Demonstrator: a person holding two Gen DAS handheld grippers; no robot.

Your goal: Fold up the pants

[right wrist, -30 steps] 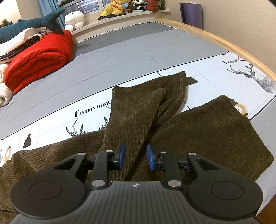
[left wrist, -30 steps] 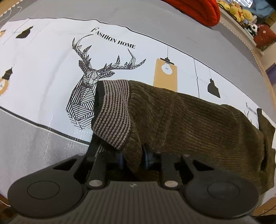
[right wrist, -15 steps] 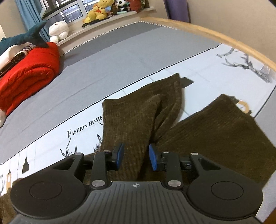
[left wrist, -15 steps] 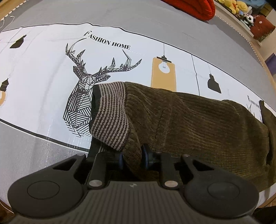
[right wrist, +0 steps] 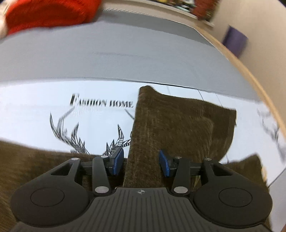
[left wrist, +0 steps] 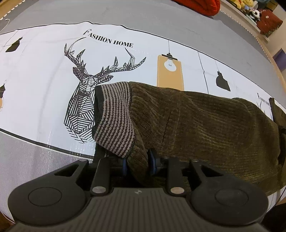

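Pants on the printed bed sheet, one gripper pinching, one spread.

Left view: left gripper (left wrist: 137, 163) clamps the pants (left wrist: 205, 125) beside the striped waistband (left wrist: 114, 117); bare sheet (left wrist: 44, 80) leftward. Right view, blurred: right gripper (right wrist: 141, 161) wide astride a pant leg (right wrist: 171, 121); wooden bed edge (right wrist: 250, 71) right.

Ahead of my left jaws the bed (left wrist: 178, 19) spreads out under a grey sheet crossed by a white printed band (left wrist: 44, 80). On that band a black line-drawn deer head (left wrist: 85, 100) sits just left of my left jaws, with the lettering "FASHION HOME" (left wrist: 109, 40) beyond it and an orange lamp panel (left wrist: 169, 71) straight ahead. The olive-brown corduroy pants (left wrist: 205, 121) lie across the band, their striped waistband (left wrist: 114, 121) turned up just before my left jaws. Ahead of my right jaws one pant leg (right wrist: 169, 125) lies folded over the band. A red quilt (right wrist: 50, 14) rests far beyond, to the left, blurred.
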